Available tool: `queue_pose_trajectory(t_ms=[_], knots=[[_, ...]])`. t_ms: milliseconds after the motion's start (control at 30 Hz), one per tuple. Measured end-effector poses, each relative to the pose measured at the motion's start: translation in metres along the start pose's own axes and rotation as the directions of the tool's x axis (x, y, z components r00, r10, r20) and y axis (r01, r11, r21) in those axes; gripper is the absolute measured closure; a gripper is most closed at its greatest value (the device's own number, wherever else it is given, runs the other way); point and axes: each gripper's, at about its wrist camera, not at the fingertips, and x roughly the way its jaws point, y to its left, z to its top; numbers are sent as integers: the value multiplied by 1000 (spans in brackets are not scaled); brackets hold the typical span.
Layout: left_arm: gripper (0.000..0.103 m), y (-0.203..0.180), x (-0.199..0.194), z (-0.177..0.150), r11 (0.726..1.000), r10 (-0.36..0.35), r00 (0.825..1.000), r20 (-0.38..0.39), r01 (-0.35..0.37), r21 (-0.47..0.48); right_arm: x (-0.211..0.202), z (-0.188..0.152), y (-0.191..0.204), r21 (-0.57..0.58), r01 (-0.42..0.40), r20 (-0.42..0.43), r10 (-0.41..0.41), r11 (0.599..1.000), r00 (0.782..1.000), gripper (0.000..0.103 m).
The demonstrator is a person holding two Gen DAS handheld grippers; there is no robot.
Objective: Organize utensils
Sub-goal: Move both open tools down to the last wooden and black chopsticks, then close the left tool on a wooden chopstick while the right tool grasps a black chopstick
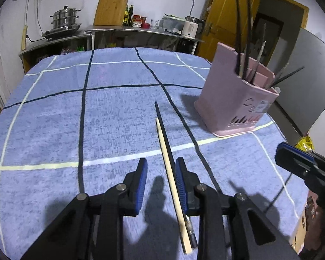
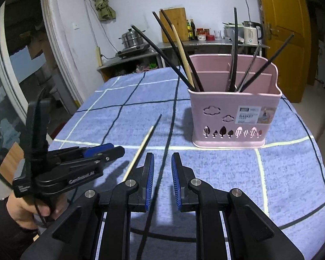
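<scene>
A table covered in a blue plaid cloth [image 1: 54, 112] filled both wrist views. At the left of the right wrist view, a person's hand [image 2: 32, 208] held the left gripper [image 2: 110, 149] low over the cloth. In its own view its blue-padded jaws were spread, and two chopsticks lay between them on the cloth: a pale wooden chopstick [image 1: 169, 173] and, touching its right side, a black chopstick [image 1: 162, 125]. The pads did not press either one. Right of them stood a pink utensil basket [image 1: 231, 99] holding several dark chopsticks [image 1: 238, 32] upright or leaning in its compartments. At the right edge of the left wrist view, the right gripper [image 1: 279, 151] hovered above the cloth. In its own view its jaws stood apart with nothing pinched, the black chopstick lying on the cloth beneath the gap.
</scene>
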Motion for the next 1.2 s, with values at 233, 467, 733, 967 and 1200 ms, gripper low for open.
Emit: queue_pose_trajectory(t_ms=[233, 467, 733, 967, 1200], knots=[[75, -3, 25, -1, 1000, 15, 999, -39, -14, 13, 14, -4, -13, 29, 5, -29, -4, 1000, 1000, 86], [71, -2, 29, -1, 999, 33, 999, -36, -33, 12, 21, -3, -16, 31, 1, -38, 0, 1000, 999, 86], [65, -4, 35, 5, 995, 93, 995, -40, -92, 23, 24, -4, -18, 45, -6, -42, 8, 999, 999, 86], [60, -18, 47, 12, 980, 170, 984, -55, -163, 115, 22, -4, -17, 42, -5, -35, 7, 999, 999, 86], [86, 6, 35, 8, 985, 169, 984, -59, -167, 35, 21, -2, -14, 34, -8, -33, 9, 999, 999, 86]])
